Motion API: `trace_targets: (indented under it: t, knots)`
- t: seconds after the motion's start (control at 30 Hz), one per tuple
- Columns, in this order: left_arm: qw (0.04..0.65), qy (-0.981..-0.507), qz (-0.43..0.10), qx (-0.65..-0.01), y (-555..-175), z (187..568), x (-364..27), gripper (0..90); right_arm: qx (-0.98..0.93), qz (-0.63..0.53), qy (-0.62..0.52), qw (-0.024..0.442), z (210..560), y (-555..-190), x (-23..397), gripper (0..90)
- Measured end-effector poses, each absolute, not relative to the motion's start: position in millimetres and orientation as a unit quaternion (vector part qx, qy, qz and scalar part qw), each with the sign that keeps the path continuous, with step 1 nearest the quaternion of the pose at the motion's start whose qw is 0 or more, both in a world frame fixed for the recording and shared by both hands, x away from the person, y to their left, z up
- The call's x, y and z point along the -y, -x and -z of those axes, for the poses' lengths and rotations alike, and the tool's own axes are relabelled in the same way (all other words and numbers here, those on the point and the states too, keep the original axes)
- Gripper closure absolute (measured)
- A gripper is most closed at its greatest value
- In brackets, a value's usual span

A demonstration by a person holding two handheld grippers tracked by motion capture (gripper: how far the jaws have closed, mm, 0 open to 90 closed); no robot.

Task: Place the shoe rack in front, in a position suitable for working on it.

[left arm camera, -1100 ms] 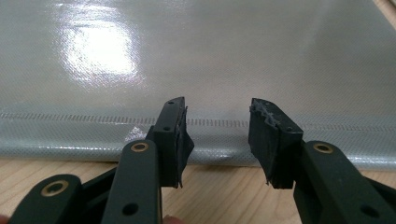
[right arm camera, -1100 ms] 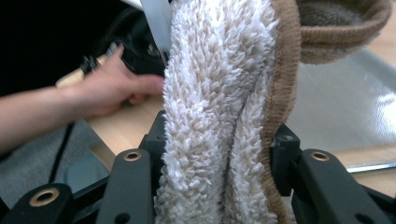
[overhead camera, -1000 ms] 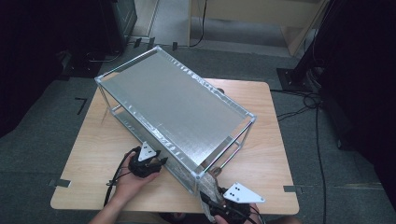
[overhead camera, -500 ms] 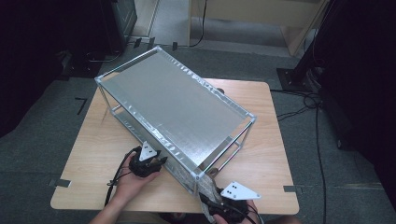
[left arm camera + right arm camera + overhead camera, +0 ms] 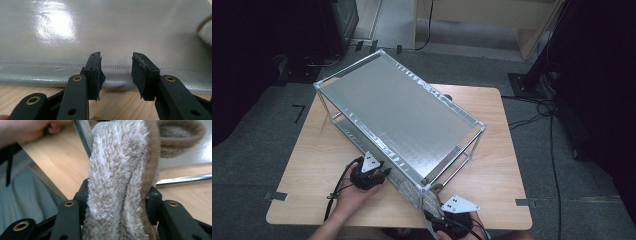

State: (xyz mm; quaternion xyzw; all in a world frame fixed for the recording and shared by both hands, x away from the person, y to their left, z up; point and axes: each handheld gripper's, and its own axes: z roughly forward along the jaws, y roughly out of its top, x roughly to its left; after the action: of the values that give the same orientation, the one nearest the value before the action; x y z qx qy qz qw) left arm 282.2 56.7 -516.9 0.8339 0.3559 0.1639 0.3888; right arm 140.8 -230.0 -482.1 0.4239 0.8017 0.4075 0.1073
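Note:
A metal-framed rack [image 5: 422, 189] with a grey sheet top [image 5: 402, 115] stands slantwise on the wooden table [image 5: 502, 150]. My left gripper [image 5: 384, 172] is at the rack's near long side, low down. Its jaws [image 5: 116, 72] are open after closing a little, with nothing between them, and they face the grey sheet of the lower shelf [image 5: 100, 30]. My right gripper [image 5: 432, 216] is at the table's front edge, shut on a fleecy cream slipper [image 5: 117, 165] with brown edging. The slipper [image 5: 414, 192] hangs by the rack's near corner post.
A chrome rack post [image 5: 83, 135] and a chrome bar [image 5: 185, 179] run close behind the slipper. Cables [image 5: 537, 107] lie on the floor at the right. Tape marks [image 5: 277, 196] sit at the table's edges.
The right gripper has shifted slightly to the left and sunk a little with the slipper still in it. The left hand has stayed in place.

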Motion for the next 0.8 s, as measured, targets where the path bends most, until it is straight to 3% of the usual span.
trace_targets:
  t: [0.47, 0.8]
  knots:
    - [0.389, -0.833, -0.167, -0.358, -282, 517, -56, 59.8, -0.739, -0.518, -0.408, 0.136, 428, -124, 241, 53.6]
    - [0.388, -0.833, -0.167, -0.359, -282, 517, -56, 59.8, -0.793, -0.420, -0.423, 0.128, 473, -137, 229, 53.4]
